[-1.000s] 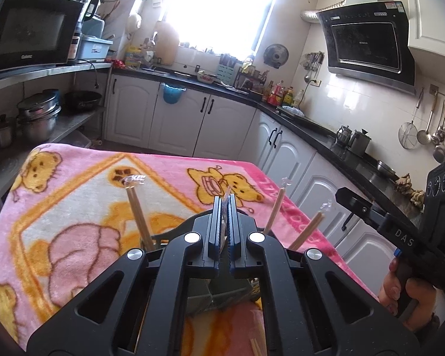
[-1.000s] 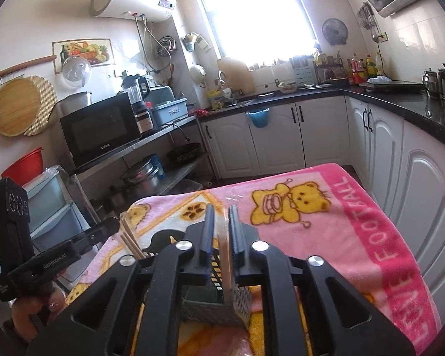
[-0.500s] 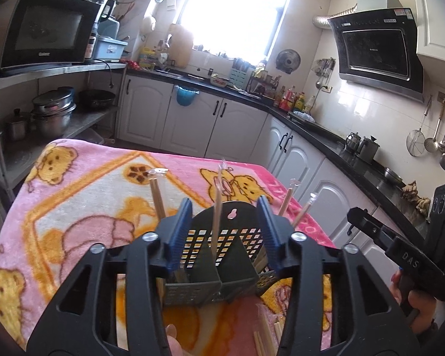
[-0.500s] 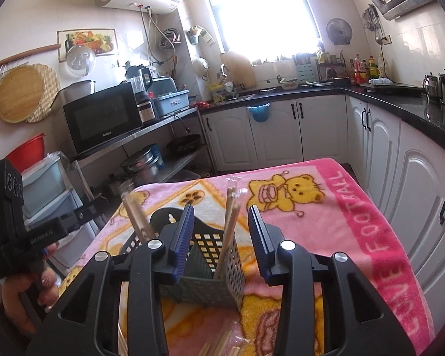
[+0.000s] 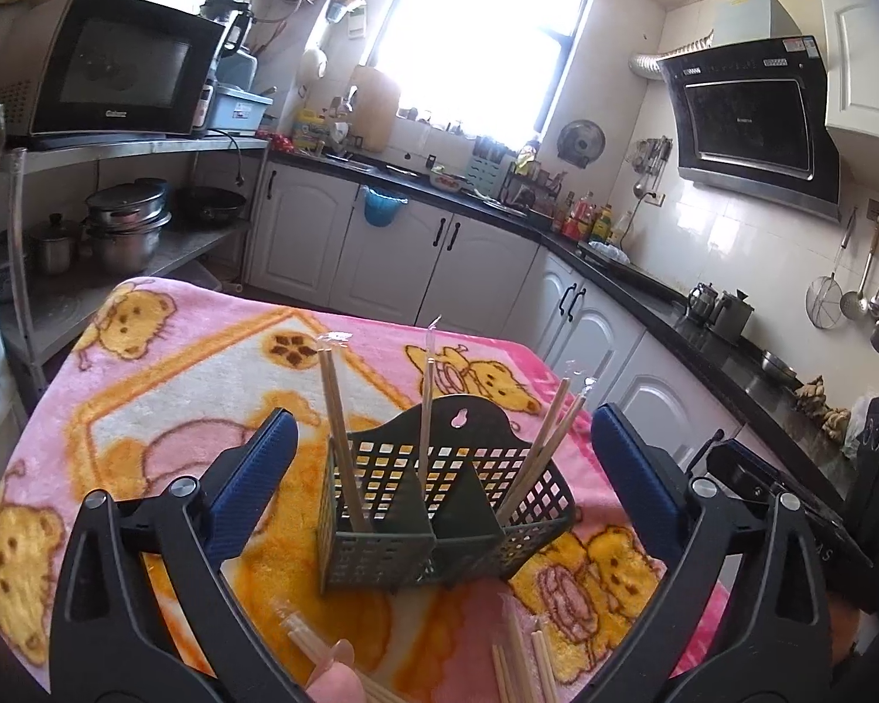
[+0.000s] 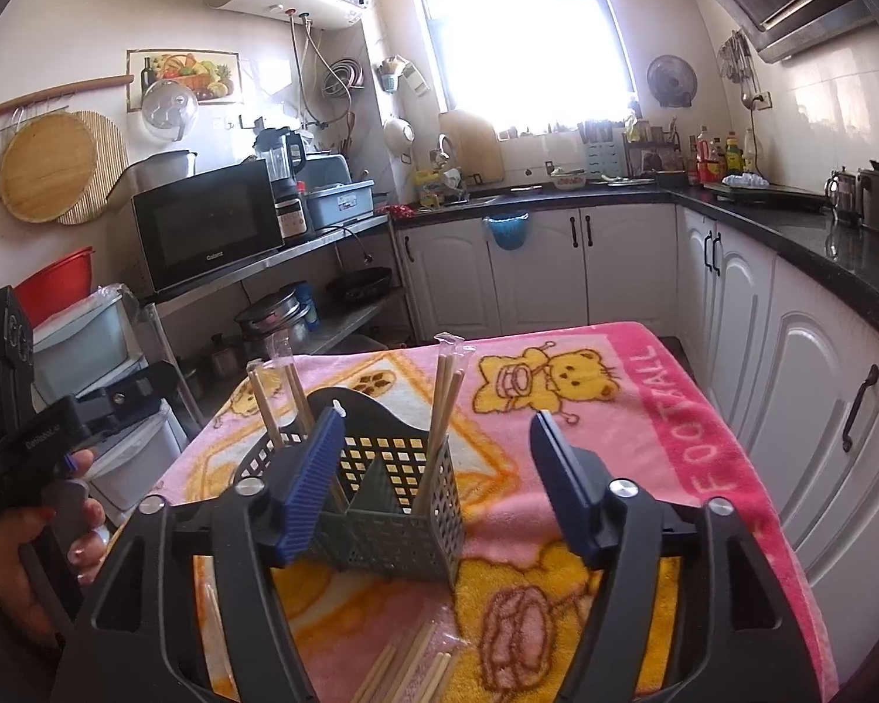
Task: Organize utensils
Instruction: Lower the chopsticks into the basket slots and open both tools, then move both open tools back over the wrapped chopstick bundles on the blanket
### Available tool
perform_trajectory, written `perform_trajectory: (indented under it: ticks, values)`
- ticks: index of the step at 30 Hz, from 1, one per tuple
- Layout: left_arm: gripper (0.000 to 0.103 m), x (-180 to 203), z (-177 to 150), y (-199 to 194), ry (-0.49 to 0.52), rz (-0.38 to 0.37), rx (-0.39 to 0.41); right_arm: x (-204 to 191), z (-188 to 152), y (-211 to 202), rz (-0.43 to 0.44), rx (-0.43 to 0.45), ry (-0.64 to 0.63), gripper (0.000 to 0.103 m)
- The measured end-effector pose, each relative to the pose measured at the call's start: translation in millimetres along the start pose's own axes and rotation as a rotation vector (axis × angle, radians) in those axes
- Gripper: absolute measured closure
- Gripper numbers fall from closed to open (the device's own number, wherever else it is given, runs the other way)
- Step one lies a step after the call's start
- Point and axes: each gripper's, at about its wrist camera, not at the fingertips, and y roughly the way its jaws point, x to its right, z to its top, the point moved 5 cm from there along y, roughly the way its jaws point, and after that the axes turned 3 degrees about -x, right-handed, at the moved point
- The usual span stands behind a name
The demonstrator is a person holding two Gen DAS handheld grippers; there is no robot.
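A dark green mesh utensil basket (image 5: 439,515) (image 6: 381,504) with dividers stands on the pink bear blanket (image 5: 146,410) (image 6: 644,445). Wrapped wooden chopsticks (image 5: 340,433) (image 6: 445,404) stand upright in its compartments. More chopsticks lie loose on the blanket in front of it (image 5: 521,662) (image 6: 410,668). My left gripper (image 5: 439,457) is opening, its blue pads wide on either side of the basket and pressing on nothing. My right gripper (image 6: 433,468) is also opening, with the basket's right part between its jaws, untouched.
White cabinets and a black counter (image 5: 644,287) run behind and right of the table. A metal shelf with a microwave (image 5: 117,76) and pots (image 5: 123,222) stands at left. A person's hand (image 6: 29,556) holds the other gripper's handle. A fingertip (image 5: 334,679) shows at the bottom.
Both grippers were shut on chopsticks standing in the basket; both have opened wide, let them go and drawn back. The chopsticks now stand free in the basket.
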Motion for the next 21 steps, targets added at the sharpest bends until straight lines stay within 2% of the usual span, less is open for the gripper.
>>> perform_trajectory:
  ticks: [10, 21]
  values:
    - [0.01, -2.4, -12.9, -19.4, -0.006, 0.027, 0.007, 3.5, -13.5, -13.3, -0.006, -0.005, 0.0, 0.027]
    - [0.01, 1.4, -30.0, -26.8, -0.007, 0.038, -0.009, 5.4, -29.7, -21.4, 0.0, -0.024, 0.001, 0.025]
